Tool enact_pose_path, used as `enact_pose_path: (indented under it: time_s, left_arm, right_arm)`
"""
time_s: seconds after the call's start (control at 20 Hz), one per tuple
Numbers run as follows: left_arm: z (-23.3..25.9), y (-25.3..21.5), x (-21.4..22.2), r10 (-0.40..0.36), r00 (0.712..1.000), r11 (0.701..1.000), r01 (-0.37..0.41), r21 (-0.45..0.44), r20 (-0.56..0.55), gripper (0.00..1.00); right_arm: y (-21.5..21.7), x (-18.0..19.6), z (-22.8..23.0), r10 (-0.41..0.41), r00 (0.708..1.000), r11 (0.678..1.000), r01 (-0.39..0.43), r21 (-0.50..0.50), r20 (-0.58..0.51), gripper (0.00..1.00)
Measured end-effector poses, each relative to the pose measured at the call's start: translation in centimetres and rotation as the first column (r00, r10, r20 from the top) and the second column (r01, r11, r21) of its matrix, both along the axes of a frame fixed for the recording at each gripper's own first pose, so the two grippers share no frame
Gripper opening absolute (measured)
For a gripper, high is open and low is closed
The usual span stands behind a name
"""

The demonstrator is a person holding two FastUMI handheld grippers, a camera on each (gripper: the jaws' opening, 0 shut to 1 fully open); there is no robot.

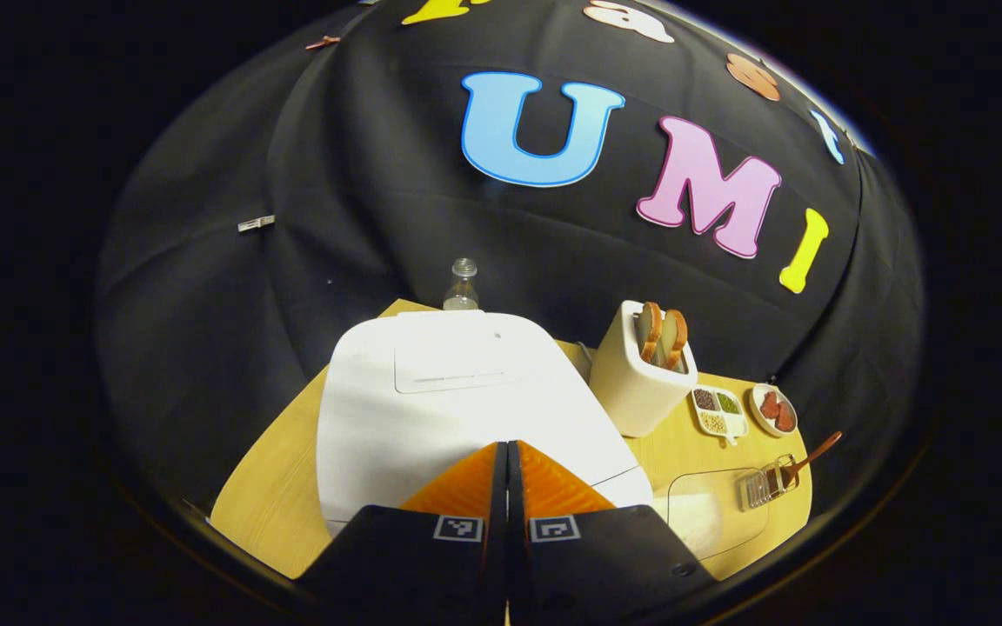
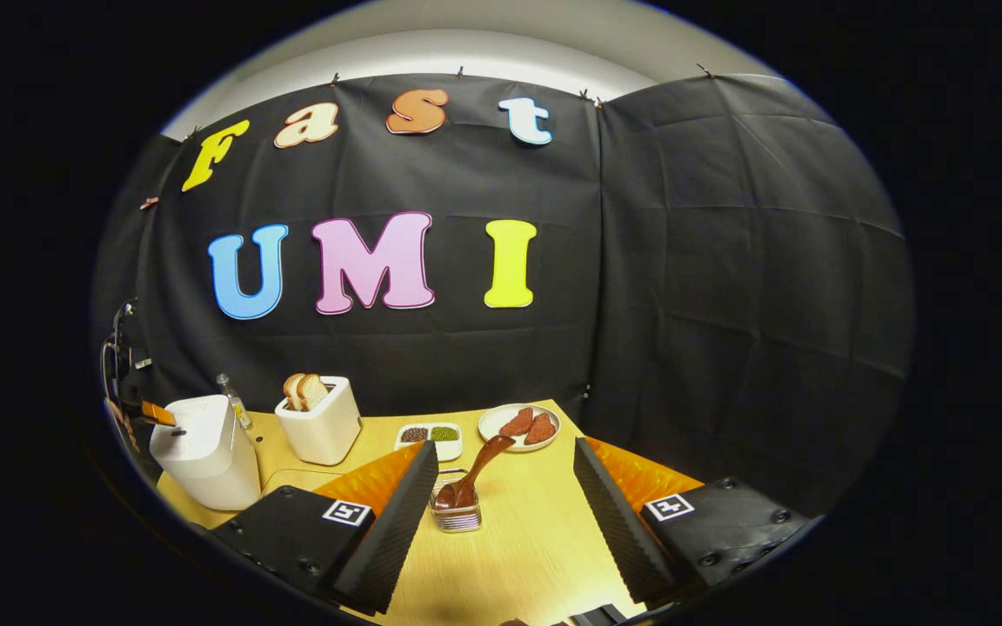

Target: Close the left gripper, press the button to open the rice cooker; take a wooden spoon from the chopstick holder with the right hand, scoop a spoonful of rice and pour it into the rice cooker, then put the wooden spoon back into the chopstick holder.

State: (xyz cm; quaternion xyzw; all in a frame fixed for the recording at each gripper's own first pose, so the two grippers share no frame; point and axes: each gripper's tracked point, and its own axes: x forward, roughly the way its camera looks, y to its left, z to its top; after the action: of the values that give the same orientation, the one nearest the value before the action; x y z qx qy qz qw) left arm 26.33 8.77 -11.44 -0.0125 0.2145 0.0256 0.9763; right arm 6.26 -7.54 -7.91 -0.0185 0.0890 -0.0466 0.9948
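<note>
Left gripper view: white rice cooker (image 1: 457, 409), lid down, under closed left claw (image 1: 507, 469).

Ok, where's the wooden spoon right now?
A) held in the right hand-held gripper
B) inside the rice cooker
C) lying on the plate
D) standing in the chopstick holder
D: the wooden spoon stands in the chopstick holder, ahead of the open right hand-held gripper, which touches neither.

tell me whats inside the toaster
Two bread slices stand upright in the toaster, their tops poking out; their lower parts are hidden by its walls.
</note>
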Motion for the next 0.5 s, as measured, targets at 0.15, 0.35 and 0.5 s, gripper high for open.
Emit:
enact_pose_path:
  time_s: [0.15, 0.35, 0.5]
  left_arm:
    - [-1.5, -0.1, 0.0, 0.007, 0.999, 1.000, -0.006, 0.027, -0.037, 0.05]
    - [-1.5, -0.1, 0.0, 0.011, 1.000, 0.999, -0.010, 0.032, -0.021, 0.06]
    - [-2.1, 0.0, 0.0, 0.018, 0.999, 1.000, -0.017, 0.020, -0.037, 0.06]
  right_arm:
    - [0.0, -0.1, -0.4, -0.002, 1.000, 1.000, 0.002, -0.002, -0.006, 0.98]
    - [0.2, -0.1, -0.7, 0.007, 1.000, 1.000, -0.007, -0.012, -0.011, 0.98]
    - [0.3, 0.0, -1.2, 0.010, 1.000, 1.000, -0.011, -0.008, -0.024, 0.98]
